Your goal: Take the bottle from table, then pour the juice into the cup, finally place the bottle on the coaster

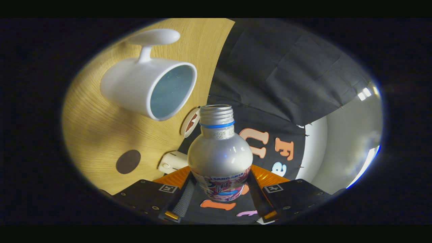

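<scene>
Table (101,135): wooden top, lying beyond the fingers and seen rolled over to one side; the slant of the whole scene suggests the gripper is being tipped for the pour.

Cup (148,88): white mug with a pale inside, standing on the table well beyond the fingertips, its open mouth turned toward the bottle's neck; the inside looks empty, so the pour seems not yet begun.

Bottle (220,155): silvery, uncapped, blue ring under the threaded neck, printed band low on the body; held between the jaws and carried off the table, neck pointing ahead so the mouth leads toward the cup.

Gripper (220,195): fingers partly closed, both pressing on the lower body of the bottle, one on each side; a grip low on the body leaves the neck free.

Coaster (128,161): dark round disc flat on the table, near the fingers, bare, likely awaiting the bottle.

Small white block (172,162): just ahead of the fingers; purpose unclear
</scene>
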`<state>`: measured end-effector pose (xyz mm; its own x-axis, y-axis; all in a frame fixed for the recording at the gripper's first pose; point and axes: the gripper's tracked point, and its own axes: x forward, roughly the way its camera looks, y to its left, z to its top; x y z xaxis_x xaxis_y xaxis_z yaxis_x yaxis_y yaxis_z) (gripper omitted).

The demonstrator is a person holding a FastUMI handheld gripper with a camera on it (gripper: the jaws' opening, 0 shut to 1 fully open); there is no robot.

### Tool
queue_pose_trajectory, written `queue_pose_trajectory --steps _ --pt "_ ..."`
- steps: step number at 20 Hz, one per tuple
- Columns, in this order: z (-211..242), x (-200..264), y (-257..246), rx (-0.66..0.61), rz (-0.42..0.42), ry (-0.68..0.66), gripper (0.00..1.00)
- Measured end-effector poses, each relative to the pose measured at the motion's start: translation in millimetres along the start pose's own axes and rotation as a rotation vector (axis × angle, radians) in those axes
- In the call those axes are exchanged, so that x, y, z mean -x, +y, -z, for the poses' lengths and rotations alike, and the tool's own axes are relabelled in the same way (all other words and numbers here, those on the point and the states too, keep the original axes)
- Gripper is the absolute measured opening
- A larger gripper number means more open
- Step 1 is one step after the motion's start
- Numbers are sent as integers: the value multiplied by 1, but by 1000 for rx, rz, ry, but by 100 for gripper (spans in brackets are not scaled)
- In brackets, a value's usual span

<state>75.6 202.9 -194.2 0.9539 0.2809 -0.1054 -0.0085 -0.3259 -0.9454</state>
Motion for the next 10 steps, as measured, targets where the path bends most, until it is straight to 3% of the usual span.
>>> queue_pose_trajectory --steps 3,5,10 --pt "-3 -3 9 -78 -37 -3 78" --pt "-1 -9 31 -195 -103 7 78" --pt "3 -6 50 -438 -165 61 78"
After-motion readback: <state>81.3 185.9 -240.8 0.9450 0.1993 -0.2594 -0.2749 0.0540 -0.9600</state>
